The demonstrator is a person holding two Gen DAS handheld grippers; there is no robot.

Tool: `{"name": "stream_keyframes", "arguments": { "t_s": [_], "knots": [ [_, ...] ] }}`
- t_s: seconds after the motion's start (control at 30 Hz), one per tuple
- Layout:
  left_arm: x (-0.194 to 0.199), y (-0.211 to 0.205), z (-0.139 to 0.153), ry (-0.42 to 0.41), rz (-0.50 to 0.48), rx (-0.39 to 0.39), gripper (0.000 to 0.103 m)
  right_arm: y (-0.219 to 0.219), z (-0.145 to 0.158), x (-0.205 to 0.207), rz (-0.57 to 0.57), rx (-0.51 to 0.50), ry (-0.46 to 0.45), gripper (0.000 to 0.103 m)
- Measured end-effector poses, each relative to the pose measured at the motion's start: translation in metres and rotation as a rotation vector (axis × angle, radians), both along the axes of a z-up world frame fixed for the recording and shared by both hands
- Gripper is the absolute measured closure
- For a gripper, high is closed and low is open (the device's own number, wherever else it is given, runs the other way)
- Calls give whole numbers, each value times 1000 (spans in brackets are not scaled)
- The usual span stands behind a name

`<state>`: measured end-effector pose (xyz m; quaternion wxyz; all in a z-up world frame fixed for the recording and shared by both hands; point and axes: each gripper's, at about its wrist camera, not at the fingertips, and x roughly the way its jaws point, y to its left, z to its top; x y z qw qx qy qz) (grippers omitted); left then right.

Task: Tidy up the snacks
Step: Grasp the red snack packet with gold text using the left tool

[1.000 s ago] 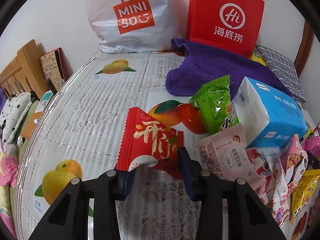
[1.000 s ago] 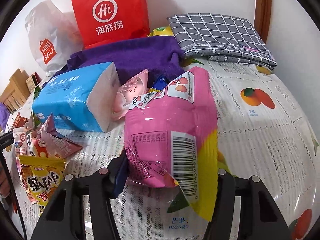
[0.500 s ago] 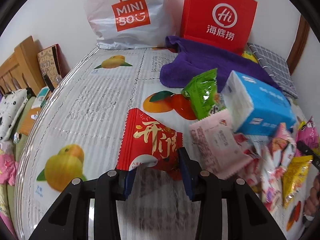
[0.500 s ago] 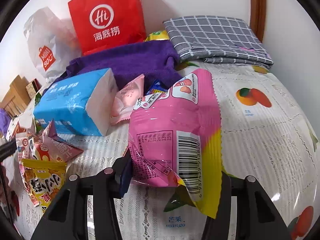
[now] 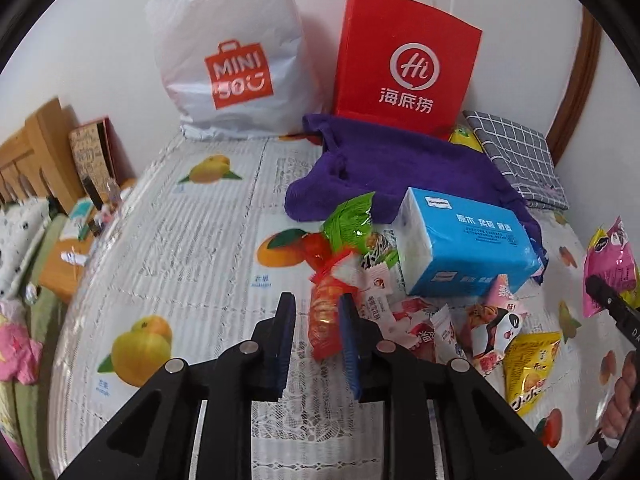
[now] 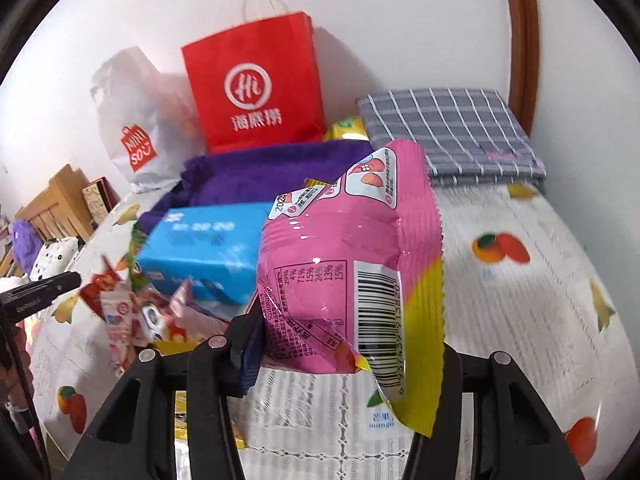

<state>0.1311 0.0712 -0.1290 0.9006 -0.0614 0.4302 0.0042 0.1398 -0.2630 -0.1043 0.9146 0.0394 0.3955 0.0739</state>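
Note:
My left gripper (image 5: 316, 322) has its jaws apart, with a red snack packet (image 5: 326, 316) seen edge-on between them, leaning against the right pad; a firm grip does not show. A pile of snack packets (image 5: 432, 320) lies just right of it, with a green packet (image 5: 350, 224) and a yellow packet (image 5: 528, 364). My right gripper (image 6: 348, 344) is shut on a large pink and yellow snack bag (image 6: 352, 272) and holds it above the bed; the bag hides the right finger. The same bag shows at the right edge of the left wrist view (image 5: 610, 264).
A blue tissue pack (image 5: 464, 248) sits beside a purple towel (image 5: 400, 168). A red paper bag (image 5: 404, 64) and a white plastic bag (image 5: 236, 60) stand against the wall. A grey checked cloth (image 6: 452, 132) lies at the back right. The fruit-print bedcover (image 5: 180, 240) spreads left.
The red packet has turned edge-on between my left jaws and the left gripper has moved right, toward the pile. My right gripper has lifted the pink bag higher.

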Motion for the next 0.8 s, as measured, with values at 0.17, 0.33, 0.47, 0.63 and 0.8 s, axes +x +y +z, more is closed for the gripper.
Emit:
{"name": "stream_keyframes", "arguments": {
  "t_s": [0.17, 0.33, 0.47, 0.63, 0.8],
  "knots": [
    [6, 20, -6, 24, 32, -45, 67, 5, 2, -2, 14, -1, -1, 52],
    [16, 5, -9, 11, -32, -17, 38, 9, -6, 4, 15, 17, 20, 52],
    [31, -2, -29, 67, -30, -6, 38, 11, -13, 8, 11, 15, 36, 52],
    [43, 13, -52, 112, 1, -101, 48, 12, -15, 9, 5, -10, 48, 52],
    [47, 11, -56, 104, -16, -61, 66, 16, -11, 12, 5, -17, 48, 52]
  ]
}}
